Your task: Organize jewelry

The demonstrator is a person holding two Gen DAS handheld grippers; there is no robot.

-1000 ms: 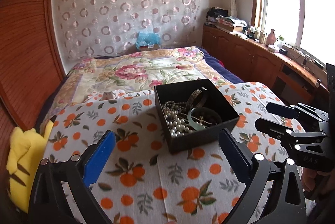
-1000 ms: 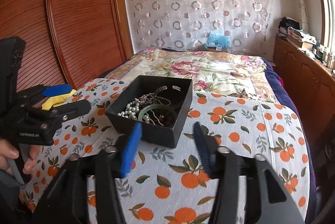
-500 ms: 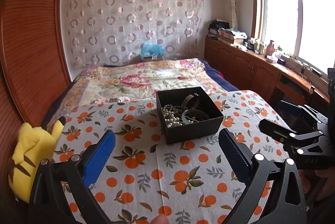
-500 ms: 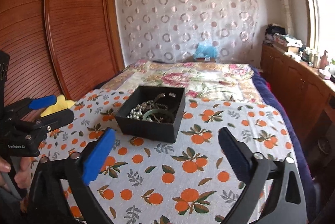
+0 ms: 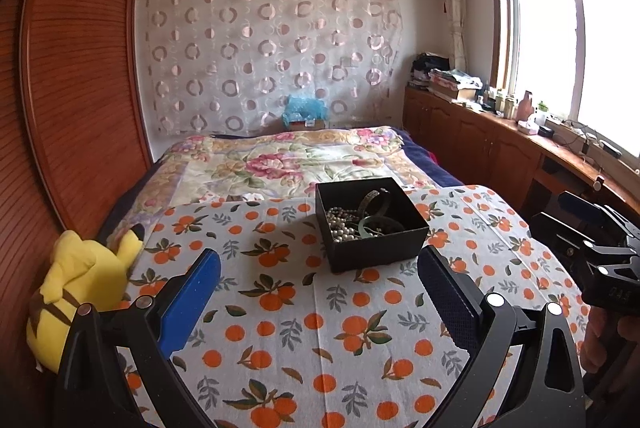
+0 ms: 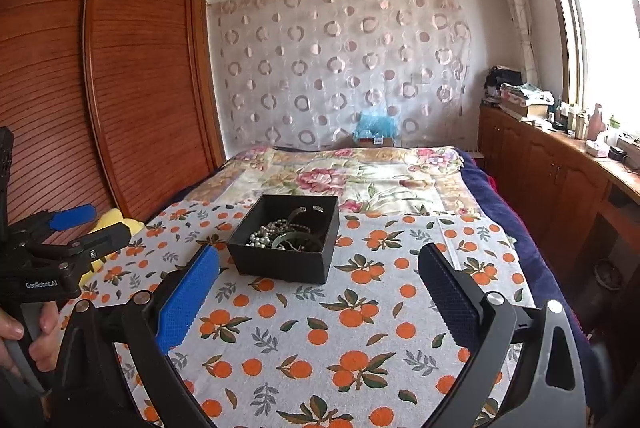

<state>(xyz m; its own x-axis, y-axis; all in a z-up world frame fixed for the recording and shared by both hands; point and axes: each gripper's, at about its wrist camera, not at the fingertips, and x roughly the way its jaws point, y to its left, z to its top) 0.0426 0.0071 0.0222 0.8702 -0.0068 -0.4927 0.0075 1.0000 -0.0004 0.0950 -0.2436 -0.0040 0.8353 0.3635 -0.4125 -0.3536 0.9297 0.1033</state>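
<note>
Left wrist view showed the left gripper (image 5: 318,292) with its blue-padded jaws spread wide and holding nothing, raised above a white tablecloth printed with oranges and green leaves (image 5: 280,308). Beyond the fingertips, toward the far right of the cloth, sat a square black cardboard box (image 5: 372,224) with no lid on it. Inside it lay a tangle of white pearl beads (image 5: 340,224), a pale green bangle (image 5: 370,224) and a dark cuff bracelet (image 5: 374,198) leaning against the far wall. A yellow plush toy (image 5: 76,288) rested at the near left edge of the cloth, beside a reddish slatted wooden wardrobe (image 5: 76,100). Farther off lay a floral quilt (image 5: 280,160).

At the right edge of this view the right gripper (image 5: 560,216) appeared from the side, apart from the box. From the right wrist view, the right gripper (image 6: 320,280) was likewise parted wide and empty, the box (image 6: 288,240) lying just beyond and slightly left of its tips. The left gripper (image 6: 88,224) showed at the left edge there, gripped by a bare hand (image 6: 28,336) and well apart from the box.
</note>
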